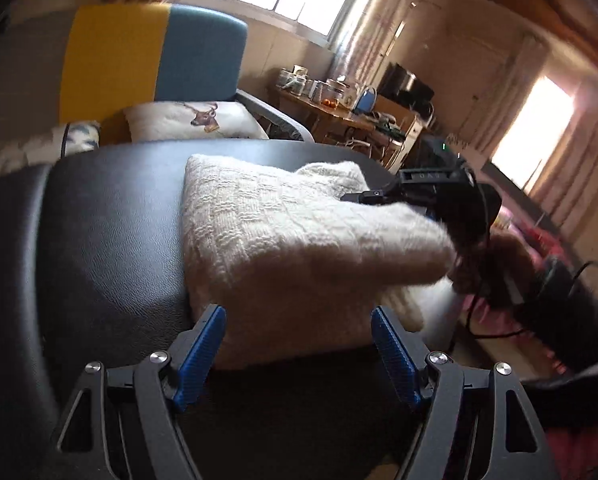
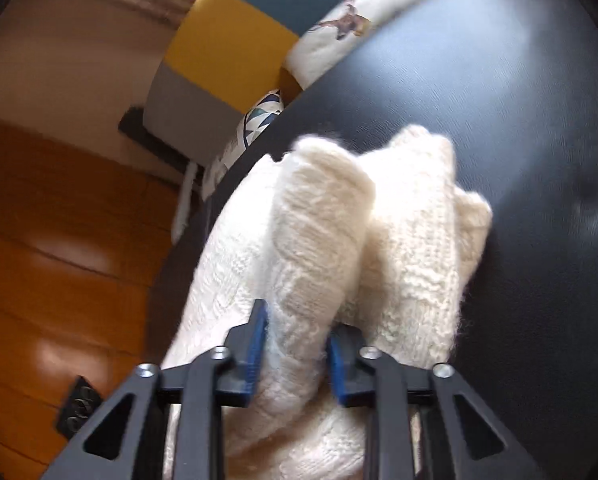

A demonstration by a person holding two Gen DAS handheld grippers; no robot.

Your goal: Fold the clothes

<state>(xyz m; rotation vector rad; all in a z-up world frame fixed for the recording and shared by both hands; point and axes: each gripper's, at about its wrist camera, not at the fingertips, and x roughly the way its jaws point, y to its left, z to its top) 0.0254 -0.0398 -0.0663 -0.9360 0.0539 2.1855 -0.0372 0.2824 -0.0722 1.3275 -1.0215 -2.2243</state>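
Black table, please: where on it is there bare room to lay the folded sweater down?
The black table is bare between the cream sweater and its sofa-side edge. The opposite edge is crowded: the right gripper clamps the bunched knit there.

The knitted sweater (image 1: 283,236) lies folded on the padded table (image 1: 111,232), toward its right edge, with the left gripper (image 1: 299,344) at its near side, the right gripper (image 2: 297,344) clamped around a fold, and an armchair (image 1: 155,56) holding a deer cushion (image 1: 199,120) behind the table.
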